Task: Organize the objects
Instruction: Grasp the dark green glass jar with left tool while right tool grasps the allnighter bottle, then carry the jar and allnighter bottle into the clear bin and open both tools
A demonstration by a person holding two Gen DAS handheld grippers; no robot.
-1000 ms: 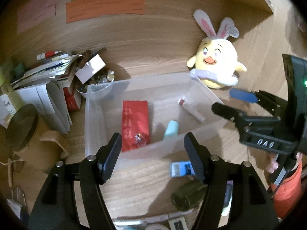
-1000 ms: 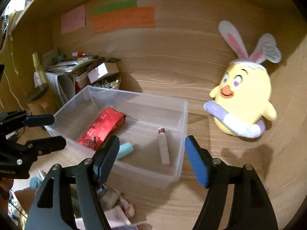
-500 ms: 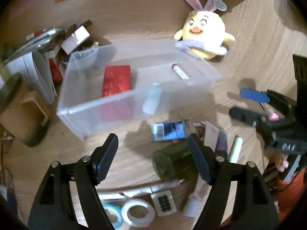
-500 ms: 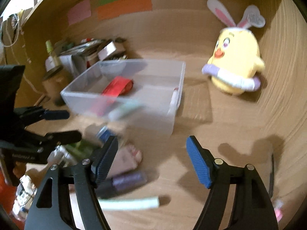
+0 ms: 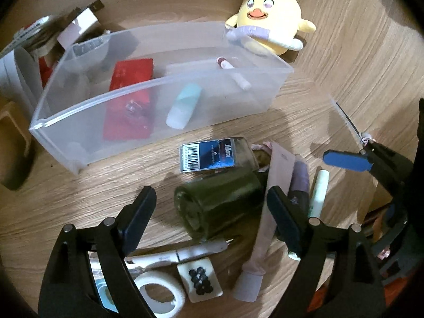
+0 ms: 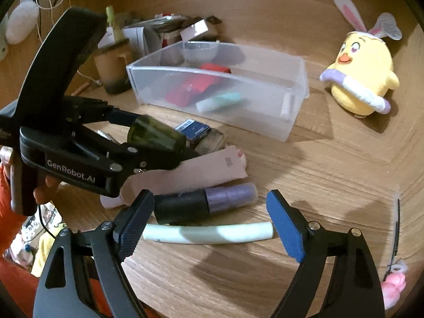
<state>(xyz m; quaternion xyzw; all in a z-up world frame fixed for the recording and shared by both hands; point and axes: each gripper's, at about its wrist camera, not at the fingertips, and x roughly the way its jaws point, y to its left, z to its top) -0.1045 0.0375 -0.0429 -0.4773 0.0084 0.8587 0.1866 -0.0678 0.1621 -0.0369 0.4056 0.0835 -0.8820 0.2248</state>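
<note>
A clear plastic bin on the wooden desk holds a red packet, a mint tube and a white stick. In front of it lie a dark green jar on its side, a blue staple box, a pink strip, a black and purple tube and a pale green stick. My left gripper is open, its jaws either side of the green jar. My right gripper is open, straddling the pale green stick.
A yellow chick plush sits behind the bin at right. Papers and boxes pile at the back left. Tape rolls, a pen and a small white tile lie near my left gripper. A thin black stick lies right.
Both grippers pulled back from above the bin and came down over the loose items in front of it. Both stayed open.
</note>
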